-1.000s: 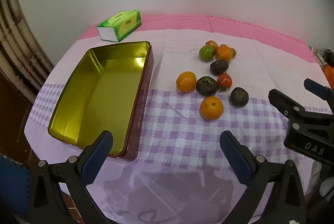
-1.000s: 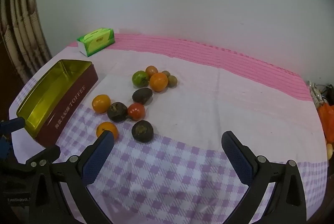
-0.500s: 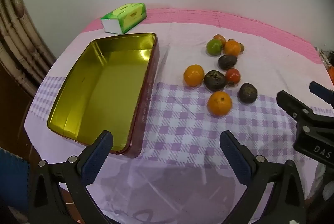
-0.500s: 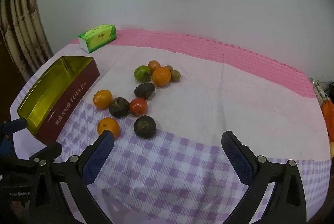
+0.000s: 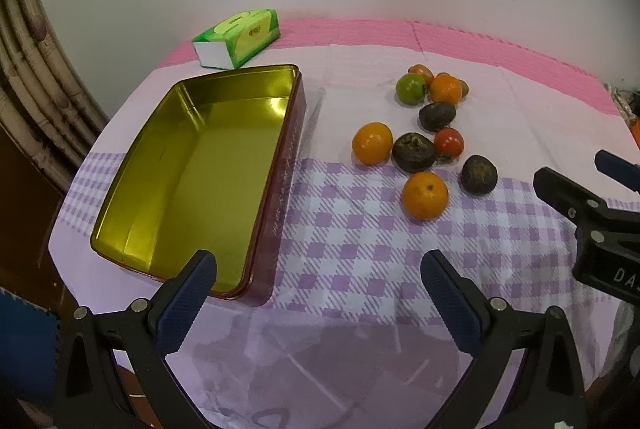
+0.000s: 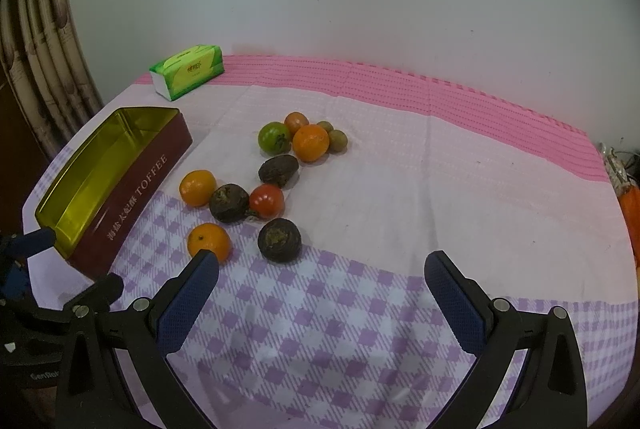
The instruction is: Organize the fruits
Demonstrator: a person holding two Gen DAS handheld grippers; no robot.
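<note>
Both grippers have eased forward toward the table over the last second, so the tin and fruit sit closer and lower in each view than before.

Left wrist view: the left gripper (image 5: 318, 289) has its jaws wide and empty. The open toffee tin (image 5: 280, 165) lies ahead of the left-hand jaw, its near corner just past that fingertip, nothing inside. The nearest orange (image 5: 425, 195) sits ahead, inside the line of the right-hand jaw, with the dark fruit (image 5: 479, 174) just beyond it. The tissue box (image 5: 237, 37) stands far off behind the tin.

Right wrist view: the right gripper (image 6: 322, 285) is likewise spread wide, holding nothing. The nearest orange (image 6: 209, 241) shows just above the left-hand fingertip; the dark fruit (image 6: 279, 239) lies ahead between the jaws, nearer the left one.

The step looks like a first pick. I would centre one loose outer fruit between the fingers, descend low, and close gently so it does not roll into its neighbours.
</note>
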